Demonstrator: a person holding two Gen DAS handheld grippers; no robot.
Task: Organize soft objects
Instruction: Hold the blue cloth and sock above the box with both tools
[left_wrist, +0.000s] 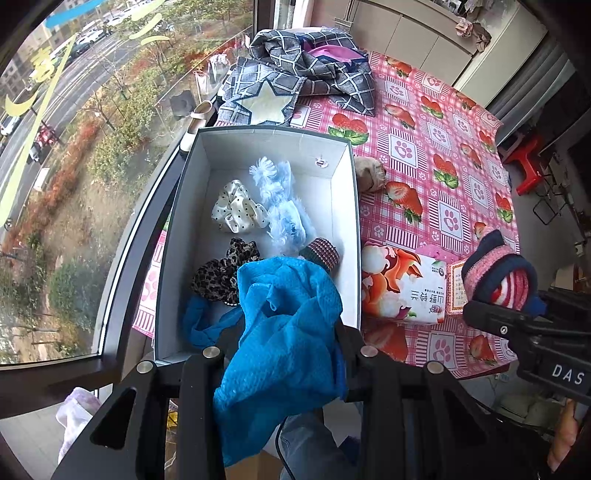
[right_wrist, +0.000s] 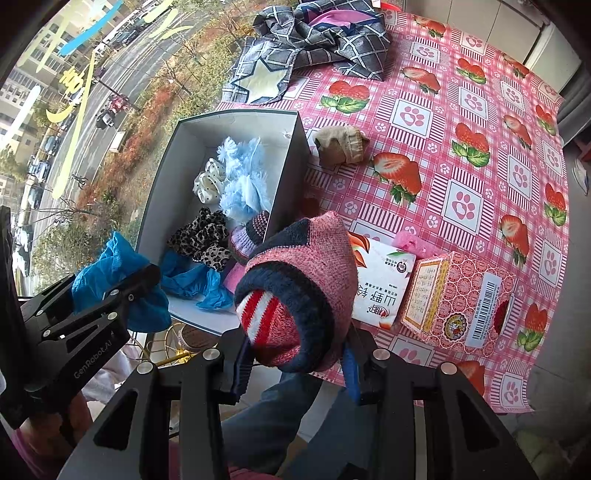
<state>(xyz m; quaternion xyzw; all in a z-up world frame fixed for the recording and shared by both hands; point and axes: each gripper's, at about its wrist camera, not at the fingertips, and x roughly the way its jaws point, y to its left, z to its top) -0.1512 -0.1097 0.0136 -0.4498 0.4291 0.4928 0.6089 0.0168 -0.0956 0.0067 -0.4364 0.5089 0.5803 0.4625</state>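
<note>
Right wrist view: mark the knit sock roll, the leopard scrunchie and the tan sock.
knit sock roll (right_wrist: 295, 280), right wrist view, pink outer knit.
leopard scrunchie (right_wrist: 201, 236), right wrist view, middle folds.
tan sock (right_wrist: 341, 144), right wrist view, bunched middle.

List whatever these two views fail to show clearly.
- Left wrist view: the box near floor, hidden by the blue cloth in the left claw.
- Right wrist view: right claw pads, covered by the knitted sock bundle.
- Both views: tissue pack print, too small.
- Beige item beside the box: unidentifiable.
</note>
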